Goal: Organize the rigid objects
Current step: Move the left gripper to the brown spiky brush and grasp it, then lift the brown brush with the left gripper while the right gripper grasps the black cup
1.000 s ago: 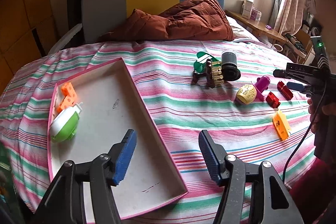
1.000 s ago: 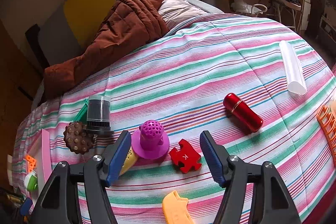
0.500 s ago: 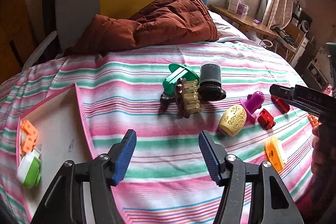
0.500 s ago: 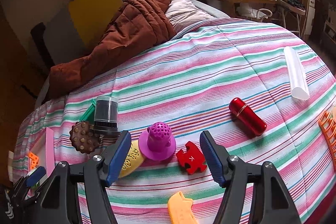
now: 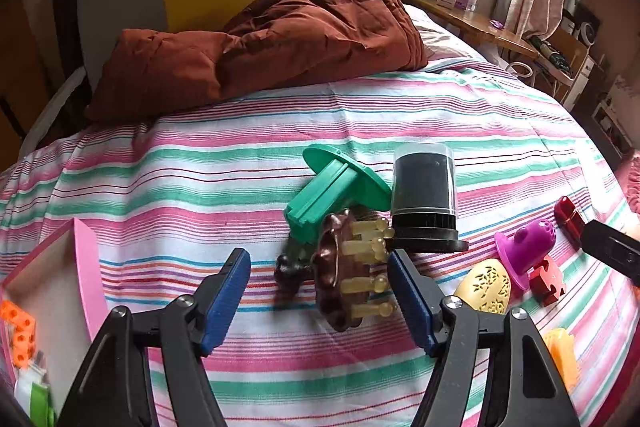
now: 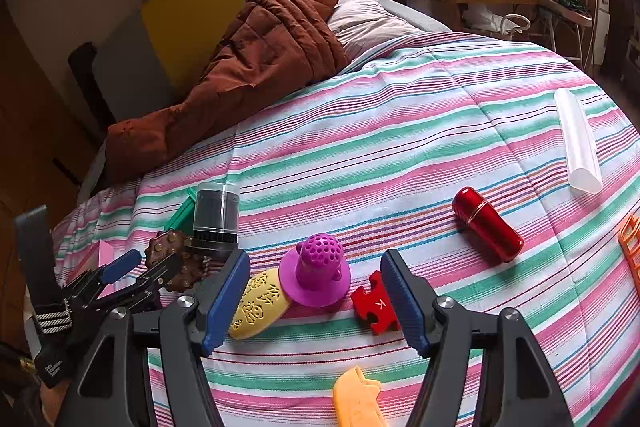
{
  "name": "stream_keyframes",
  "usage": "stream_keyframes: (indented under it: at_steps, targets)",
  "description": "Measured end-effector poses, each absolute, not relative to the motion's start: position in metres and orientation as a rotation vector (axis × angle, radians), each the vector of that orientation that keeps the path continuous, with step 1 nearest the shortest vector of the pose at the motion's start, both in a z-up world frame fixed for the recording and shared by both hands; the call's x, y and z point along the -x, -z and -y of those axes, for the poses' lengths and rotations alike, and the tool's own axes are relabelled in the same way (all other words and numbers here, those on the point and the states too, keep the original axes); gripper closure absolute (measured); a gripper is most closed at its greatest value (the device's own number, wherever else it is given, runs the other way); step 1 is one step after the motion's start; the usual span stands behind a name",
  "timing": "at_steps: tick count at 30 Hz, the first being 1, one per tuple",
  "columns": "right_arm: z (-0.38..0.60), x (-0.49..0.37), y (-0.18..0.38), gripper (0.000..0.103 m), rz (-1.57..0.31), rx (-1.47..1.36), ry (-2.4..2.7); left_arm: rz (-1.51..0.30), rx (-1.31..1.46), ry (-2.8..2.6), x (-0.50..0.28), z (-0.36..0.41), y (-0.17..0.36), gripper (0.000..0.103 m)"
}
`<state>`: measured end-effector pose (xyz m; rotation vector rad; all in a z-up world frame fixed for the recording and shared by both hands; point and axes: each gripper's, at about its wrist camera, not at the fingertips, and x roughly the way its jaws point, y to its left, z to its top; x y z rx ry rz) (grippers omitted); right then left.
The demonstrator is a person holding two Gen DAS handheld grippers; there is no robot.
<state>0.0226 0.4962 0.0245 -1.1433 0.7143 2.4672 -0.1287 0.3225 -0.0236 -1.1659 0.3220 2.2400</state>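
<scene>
Two grippers are hovering over the striped bedspread (image 6: 400, 131), and both are standing wide apart at the jaws, holding nothing. The left gripper (image 5: 319, 301) is framing a brown round massage brush (image 5: 340, 279) with pale pegs, which is standing on edge between the blue pads (image 5: 226, 297) without touching either one. Just beyond the brush, a green plastic piece with a round flange (image 5: 332, 193) is lying tilted, and a black cylinder with a clear cap (image 5: 424, 201) is standing upright to its right, close against both. Farther right, a yellow perforated oval (image 5: 486, 287), a purple hat-shaped toy (image 5: 524, 247) and a red puzzle piece (image 5: 546, 277) are crowding together. At the near left, the pink-rimmed tray (image 5: 86, 259) is holding orange blocks (image 5: 18, 331); a green and white item below them is too blurred to name.

The right gripper (image 6: 315, 301) is hanging over the purple hat-shaped toy, with the yellow oval touching that toy's brim on the left and the red puzzle piece marked K lying just to its right, by the right pad (image 6: 402, 301). A red capsule-shaped case (image 6: 486, 229) is lying well apart to the right, and a translucent white tube (image 6: 578, 143) is lying farther off. An orange comb-like piece (image 6: 356, 401) is sitting at the near edge. The brown quilt (image 6: 248, 67) is lying heaped at the far end.
</scene>
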Motion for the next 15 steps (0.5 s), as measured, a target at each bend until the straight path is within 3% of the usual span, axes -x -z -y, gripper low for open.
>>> stream_keyframes:
  at_steps: [1, 2, 15]
  targets:
    - [-0.496, -0.023, -0.024, 0.034, -0.717, 1.144, -2.468, -0.296, 1.145, -2.221, 0.129, -0.323, 0.023, 0.047]
    - [-0.497, -0.023, -0.024, 0.034, -0.717, 1.145, -2.466, -0.292, 1.130, -2.193, 0.128, -0.325, 0.023, 0.066]
    - [-0.493, -0.021, -0.021, 0.034, -0.657, 1.169, -2.443, -0.250, 1.098, -2.122, 0.037, -0.267, 0.017, 0.068]
